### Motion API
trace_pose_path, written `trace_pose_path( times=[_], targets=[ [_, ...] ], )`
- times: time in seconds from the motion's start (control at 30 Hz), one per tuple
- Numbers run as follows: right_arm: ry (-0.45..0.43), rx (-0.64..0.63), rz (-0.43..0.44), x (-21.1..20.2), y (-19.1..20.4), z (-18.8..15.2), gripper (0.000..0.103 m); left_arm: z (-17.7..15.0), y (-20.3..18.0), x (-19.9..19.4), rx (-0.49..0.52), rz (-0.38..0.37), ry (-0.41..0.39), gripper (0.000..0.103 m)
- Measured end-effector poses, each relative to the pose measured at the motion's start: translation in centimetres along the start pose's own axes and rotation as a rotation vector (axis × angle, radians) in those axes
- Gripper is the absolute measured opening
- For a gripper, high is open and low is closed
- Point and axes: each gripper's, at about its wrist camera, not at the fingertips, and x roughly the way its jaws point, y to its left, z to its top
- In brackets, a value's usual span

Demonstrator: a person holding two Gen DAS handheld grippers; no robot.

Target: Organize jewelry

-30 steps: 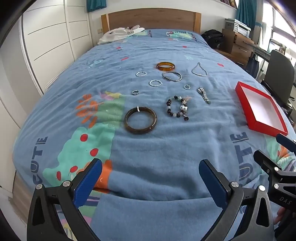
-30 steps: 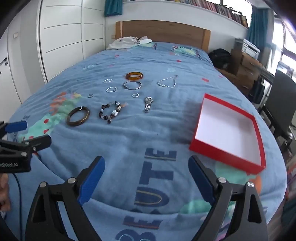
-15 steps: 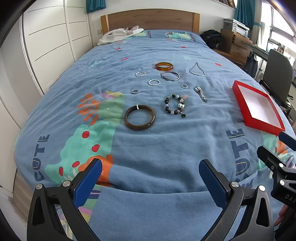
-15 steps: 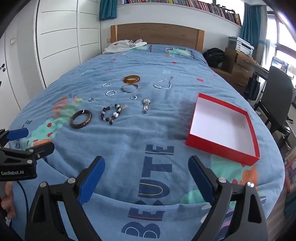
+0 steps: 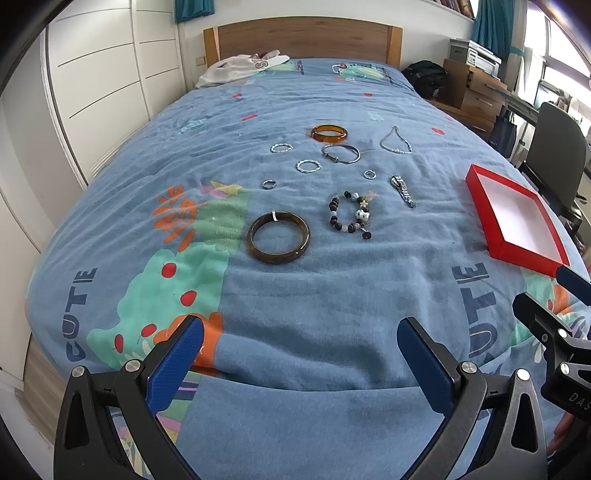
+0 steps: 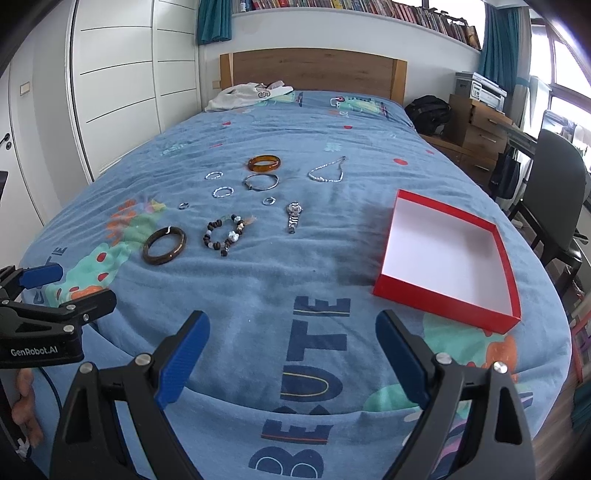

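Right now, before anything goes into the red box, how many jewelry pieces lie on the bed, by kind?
Bangles: 3, dark brown bangle, amber bangle, thin silver bangle
Twisted silver hoops: 2
Small rings: 2
Beaded bracelet: 1
Watch: 1
Silver chain: 1
Total: 10, none in the red box

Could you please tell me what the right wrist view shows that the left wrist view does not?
Only the right wrist view shows the bookshelf above the headboard and the whole red box, all four walls. Only the left wrist view shows the orange patch by the left gripper. Both show the dark bangle and beaded bracelet, and both grippers, right gripper included, open and empty.
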Motion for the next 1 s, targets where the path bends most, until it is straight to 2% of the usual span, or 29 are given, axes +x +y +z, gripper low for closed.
trace_pose_path(
  times=[0.67, 1.0],
  targets=[
    [0.022, 0.015, 0.005, 1.8, 0.0, -0.6, 0.092, 0.8, 0.2, 1.0, 0.004, 0.005, -0.009, 0.102],
    [-0.019, -0.010, 0.051, 1.6, 0.6, -0.1, 0.092, 1.2, 0.7, 1.8, 0.009, -0.028, 0.032, 0.102]
  ],
)
